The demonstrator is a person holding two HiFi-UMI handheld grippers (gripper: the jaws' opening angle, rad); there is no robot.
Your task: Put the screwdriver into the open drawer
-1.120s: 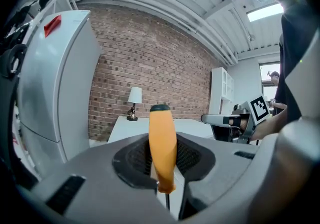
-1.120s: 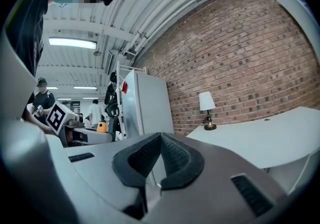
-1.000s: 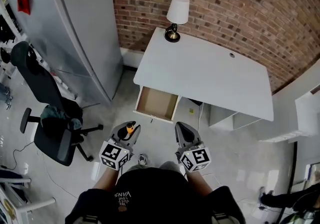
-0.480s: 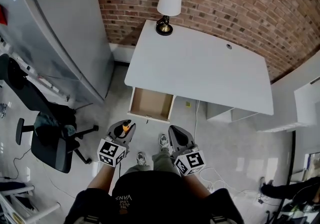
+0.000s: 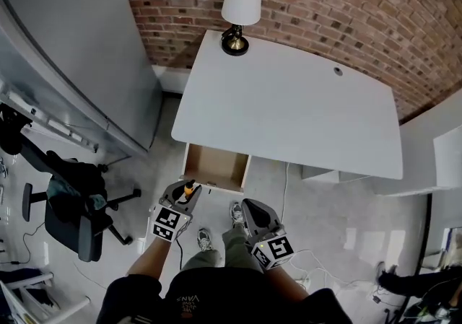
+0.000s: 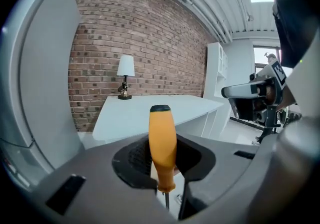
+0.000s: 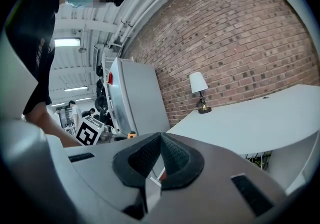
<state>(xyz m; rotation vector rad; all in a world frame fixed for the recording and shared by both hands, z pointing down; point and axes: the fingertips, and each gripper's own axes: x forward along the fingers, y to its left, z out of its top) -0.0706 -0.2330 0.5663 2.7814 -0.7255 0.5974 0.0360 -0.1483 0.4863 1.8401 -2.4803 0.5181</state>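
While only the head view is showing the drawer [image 5: 214, 164], the left gripper [image 6: 167, 157] is holding the screwdriver [image 6: 162, 140] upright. The right gripper [image 7: 159, 160] is resting closed.

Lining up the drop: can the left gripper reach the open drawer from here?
Probably yes. The left gripper, clamped on the screwdriver, hangs just short of the drawer, which stands pulled out with its top open; nothing shows between them.

I am holding both claws low in front of me, side by side and apart. My left claw [image 5: 186, 190] is clamping a screwdriver [image 6: 162, 140] by the base of its handle, and the handle is standing up above the jaws. My right claw [image 5: 251, 208] is pointing forward with its jaws pressed together, gripping nothing.
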